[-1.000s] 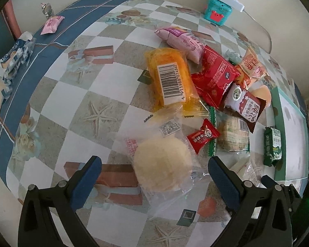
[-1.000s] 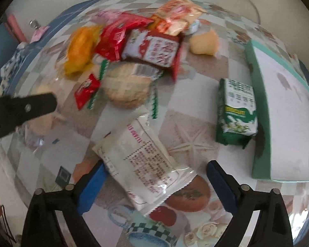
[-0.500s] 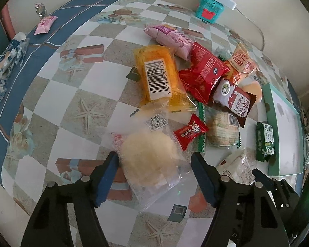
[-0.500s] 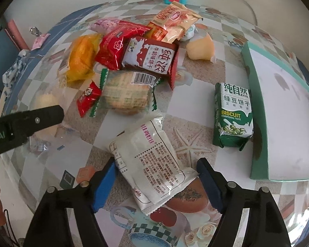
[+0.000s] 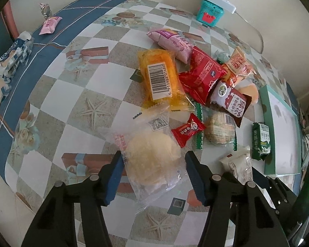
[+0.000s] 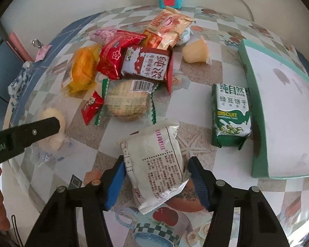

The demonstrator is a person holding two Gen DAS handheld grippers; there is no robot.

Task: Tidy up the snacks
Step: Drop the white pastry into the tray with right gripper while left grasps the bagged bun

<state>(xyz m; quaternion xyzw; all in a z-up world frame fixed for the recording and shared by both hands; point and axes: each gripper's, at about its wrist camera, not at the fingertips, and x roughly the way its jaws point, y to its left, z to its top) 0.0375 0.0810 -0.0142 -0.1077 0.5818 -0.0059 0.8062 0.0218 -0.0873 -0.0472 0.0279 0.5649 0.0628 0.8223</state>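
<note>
A checkered surface [image 5: 51, 94] with starfish prints is covered in snacks, and a big teal-edged tray [image 6: 282, 111] is parked along its right side. Just beside the tray, a green biscuit pack [image 6: 231, 114] is lying flat.

Most of the rest is heaped mid-surface: an orange pack [image 5: 160, 80] with its barcode up, a red bag [image 5: 201, 76] overlapping it, a brown milk-biscuit pack [image 5: 230, 103], and a round cracker [image 5: 220, 131] in a green-edged wrapper underneath. A small red candy [image 5: 188, 129] is seen between the cracker and the clear-wrapped cake.

The left gripper [image 5: 152, 175] is set around that pale round cake [image 5: 152, 160]; the jaws are about closed on the wrapper's sides, pads looking like they're touching the plastic, though a firm squeeze can't really be confirmed. Same deal on the right: the right gripper [image 6: 154, 177] is closed in around a white pack [image 6: 154, 162] printed with text, pads right at its edges, with the pack tilted up a bit at the far end.
</note>
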